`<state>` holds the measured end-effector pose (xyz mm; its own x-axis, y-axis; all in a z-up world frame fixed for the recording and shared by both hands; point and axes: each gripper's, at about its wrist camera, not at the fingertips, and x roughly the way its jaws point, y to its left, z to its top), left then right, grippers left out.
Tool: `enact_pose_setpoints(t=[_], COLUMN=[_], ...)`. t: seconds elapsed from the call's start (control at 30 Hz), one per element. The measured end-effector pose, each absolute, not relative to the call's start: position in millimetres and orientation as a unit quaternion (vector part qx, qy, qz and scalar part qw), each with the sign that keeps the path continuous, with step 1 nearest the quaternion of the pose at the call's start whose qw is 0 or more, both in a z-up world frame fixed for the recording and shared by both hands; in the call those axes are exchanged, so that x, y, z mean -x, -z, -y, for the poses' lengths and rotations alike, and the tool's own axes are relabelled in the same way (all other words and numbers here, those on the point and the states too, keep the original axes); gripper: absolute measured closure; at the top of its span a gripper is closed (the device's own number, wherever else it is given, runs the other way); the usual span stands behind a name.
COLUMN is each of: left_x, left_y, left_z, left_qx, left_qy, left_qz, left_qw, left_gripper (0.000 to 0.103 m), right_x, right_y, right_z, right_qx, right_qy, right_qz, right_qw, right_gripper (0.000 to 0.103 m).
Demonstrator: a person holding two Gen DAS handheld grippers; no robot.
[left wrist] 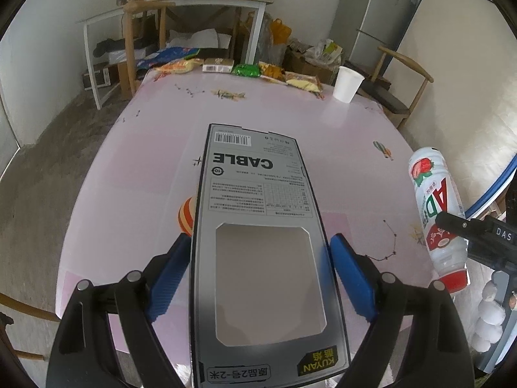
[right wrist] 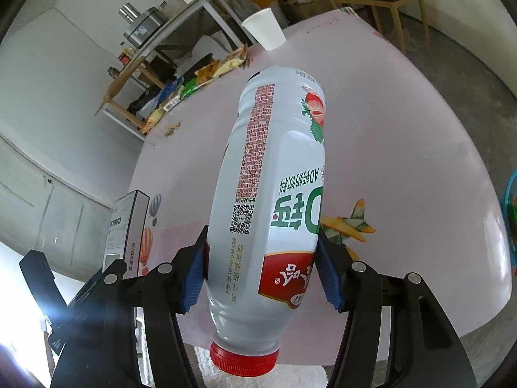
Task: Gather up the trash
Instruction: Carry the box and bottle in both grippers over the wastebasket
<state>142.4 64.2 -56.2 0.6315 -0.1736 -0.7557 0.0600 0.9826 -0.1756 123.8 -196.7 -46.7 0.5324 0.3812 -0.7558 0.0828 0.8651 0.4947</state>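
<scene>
Left gripper (left wrist: pixel 258 258) holds the cable box (left wrist: pixel 258 236) flat between its blue pads (left wrist: pixel 168 278), jaws spread wide to span the box's width. Box sticks out forward along the fingers, barcode end away from the camera, clear of the table (left wrist: pixel 145 148) below. Gripped near the window end, so most of the length overhangs (probably light cardboard, so droop looks unlikely).

Right gripper (right wrist: pixel 260 265) is clamped on the bottle (right wrist: pixel 271 194), pads on the label sides, jaws at a middling width set by the bottle's body. Bottle is inverted relative to the camera: red cap (right wrist: pixel 244 360) points back toward the hand, base points out. Grip sits on the lower label band near the shoulder, so the heavy end, if any liquid remains, is forward.

Both items appear lifted off the pink table, so two pieces of trash are in hand. No bin is clearly visible in either view.

Still on the table at the far edge: snack wrappers (left wrist: pixel 181 66), a green packet (left wrist: pixel 247 71), a paper cup (left wrist: pixel 347 84) standing upright, and small scraps (left wrist: pixel 227 93) near the middle.

Room to move: table centre is bare, near edge is open. The two grippers sit side by side, well apart in the left view. Chairs (left wrist: pixel 400 74) flank the far right corner.
</scene>
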Motion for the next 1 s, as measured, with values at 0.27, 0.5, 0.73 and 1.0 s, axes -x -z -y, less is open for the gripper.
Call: enact_pose_setpoints(t=[0.27,0.5,0.73,1.0], left_x=[-128,-116,-103,-94], left_y=[41,29,18,11], left_z=[-57,-48,-29,16], left_qx=[0.058,0.048,0.03,0.004], left_qy=[0.073,0.081,0.094,0.135], left_qz=[-0.406,-0.392,-0.38,-0.378], left_qw=[0.909,0.915,0.92,0.916], left_gripper=[0.019,0.019,0.019,0.019], right_x=[-109,-90,-73,-37], right_y=[38,27,21,19], right_z=[205,214,231,273], right_qx=[-0.247,-0.25,-0.261,-0.288], right_qy=[-0.09,-0.089,-0.085,-0.052], right_qz=[-0.464,-0.451,-0.435,-0.41], right_qw=[0.846,0.852,0.858,0.864], right_gripper=[0.047,0.047,0.047,0.047])
